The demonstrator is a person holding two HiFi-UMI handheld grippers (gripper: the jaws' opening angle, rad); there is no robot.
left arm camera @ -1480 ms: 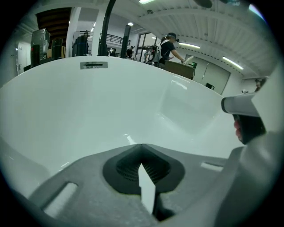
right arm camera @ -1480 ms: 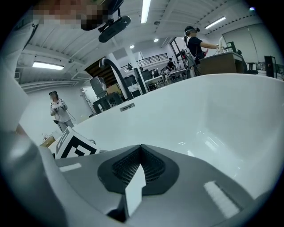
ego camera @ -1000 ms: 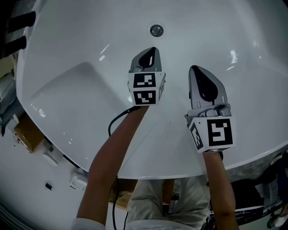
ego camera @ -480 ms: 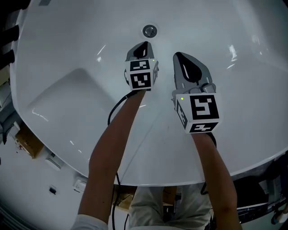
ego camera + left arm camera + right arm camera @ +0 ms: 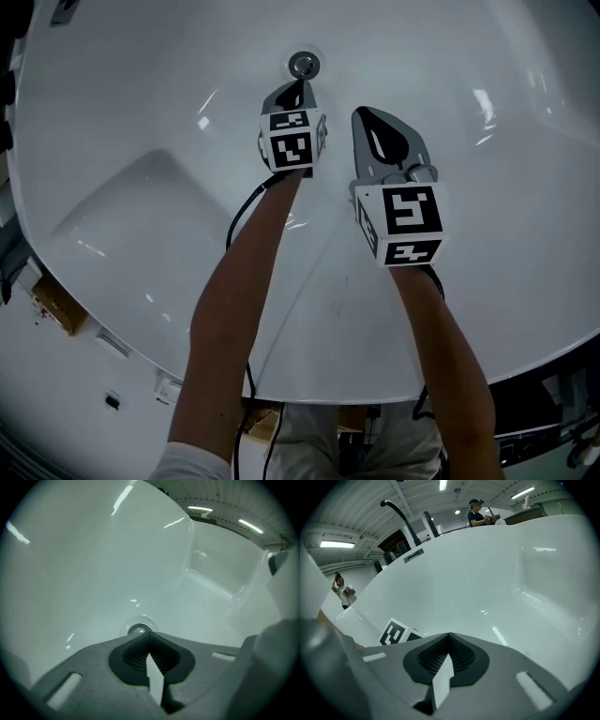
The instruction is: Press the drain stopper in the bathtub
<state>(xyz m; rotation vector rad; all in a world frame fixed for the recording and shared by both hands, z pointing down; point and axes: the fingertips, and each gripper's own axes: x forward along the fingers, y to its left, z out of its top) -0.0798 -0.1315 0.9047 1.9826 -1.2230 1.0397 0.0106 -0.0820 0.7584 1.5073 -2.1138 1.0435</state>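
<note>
Your left claw [image 5: 298,91] is clenched on nothing, tip right by the drain stopper [image 5: 303,64] at the bathtub [image 5: 141,112] bottom. Land off-centre and the narrow tip likely skids off the glossy cap, so no click. Right claw [image 5: 366,117] is clenched and empty too; keep it clear.

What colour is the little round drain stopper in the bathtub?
The round metal drain stopper is shiny silver; clearest in head view.

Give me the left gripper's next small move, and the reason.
Probably ease the left gripper a little forward and down onto the stopper. Its jaws are shut, and in its own view the stopper sits just past their tip, seemingly not yet pressed.
</note>
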